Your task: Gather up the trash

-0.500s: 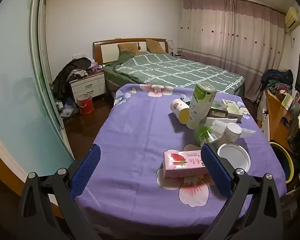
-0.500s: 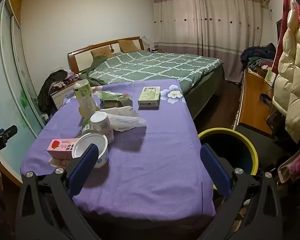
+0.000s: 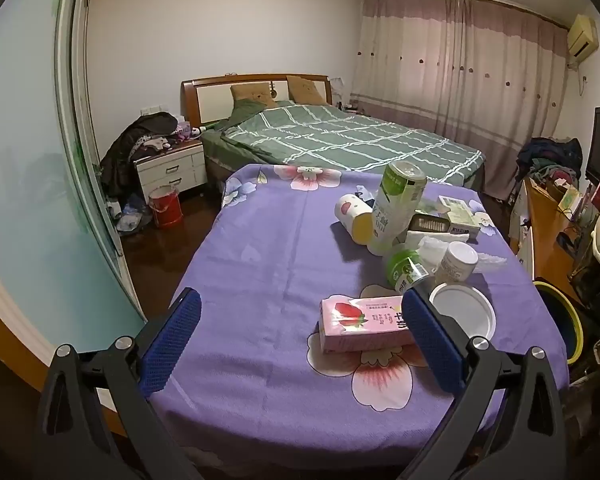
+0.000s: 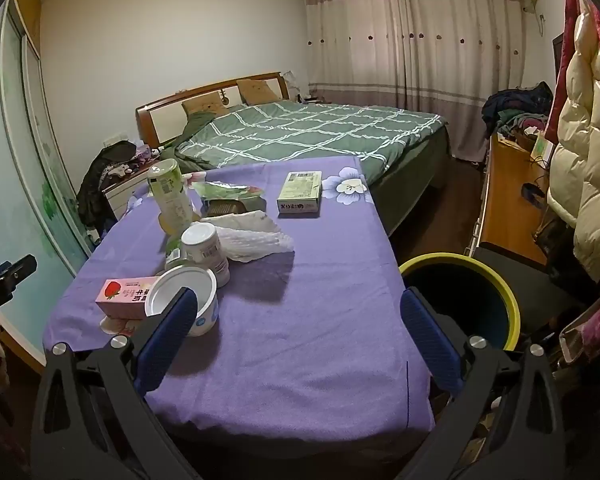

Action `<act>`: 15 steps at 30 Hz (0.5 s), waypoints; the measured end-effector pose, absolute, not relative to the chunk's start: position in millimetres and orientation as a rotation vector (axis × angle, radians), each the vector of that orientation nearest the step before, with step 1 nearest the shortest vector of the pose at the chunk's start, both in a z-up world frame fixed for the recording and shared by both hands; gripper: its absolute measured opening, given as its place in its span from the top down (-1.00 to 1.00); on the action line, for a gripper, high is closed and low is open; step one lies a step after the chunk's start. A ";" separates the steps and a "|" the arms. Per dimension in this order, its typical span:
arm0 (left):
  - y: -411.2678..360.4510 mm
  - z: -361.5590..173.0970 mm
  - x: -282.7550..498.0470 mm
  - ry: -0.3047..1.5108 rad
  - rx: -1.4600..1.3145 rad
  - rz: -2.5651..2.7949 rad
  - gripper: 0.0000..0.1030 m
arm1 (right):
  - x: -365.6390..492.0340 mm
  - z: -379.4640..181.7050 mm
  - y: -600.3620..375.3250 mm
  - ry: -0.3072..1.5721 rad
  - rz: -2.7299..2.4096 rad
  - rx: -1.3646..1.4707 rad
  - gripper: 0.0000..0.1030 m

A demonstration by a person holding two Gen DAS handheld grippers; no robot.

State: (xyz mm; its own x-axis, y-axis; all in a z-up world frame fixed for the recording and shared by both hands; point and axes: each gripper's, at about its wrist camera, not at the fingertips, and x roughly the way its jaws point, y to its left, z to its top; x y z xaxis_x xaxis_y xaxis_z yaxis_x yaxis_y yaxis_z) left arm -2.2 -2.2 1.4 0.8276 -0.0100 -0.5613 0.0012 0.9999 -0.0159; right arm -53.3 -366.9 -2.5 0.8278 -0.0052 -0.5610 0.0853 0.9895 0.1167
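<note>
Two handheld grippers hover at the near edge of a table (image 4: 300,360) draped in purple floral cloth; the left gripper (image 3: 300,336) and right gripper (image 4: 300,332) both gape wide and hold nothing. The trash sits untouched on the cloth: a pink strawberry milk carton (image 3: 364,326) lying flat nearest, a white cup (image 4: 188,300), a small white jar (image 4: 206,250), a tall green-and-white can (image 4: 172,196), crumpled tissue (image 4: 256,240) and a green box (image 4: 302,192). Collecting seems not yet begun; the next move likely means closing on the carton and carrying it to the yellow-rimmed bin (image 4: 508,300) beside the table's right edge.

Milk carton (image 3: 364,326) lies on the table (image 3: 260,264) left of the bowl (image 3: 462,314); bin (image 4: 460,300) stands right of the table.
</note>
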 end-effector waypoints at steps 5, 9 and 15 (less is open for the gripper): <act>-2.4 -1.1 -1.8 0.600 -0.017 -0.006 -0.92 | -48.5 -8.7 -365.7 0.601 -0.047 0.146 -0.88; -2.0 -1.2 -1.1 0.606 -0.020 -0.007 -0.93 | -44.1 -12.3 -365.0 0.604 -0.043 0.158 -0.88; -1.4 -2.0 -0.5 0.607 -0.021 -0.008 -0.93 | -43.9 -12.8 -365.2 0.604 -0.047 0.158 -0.88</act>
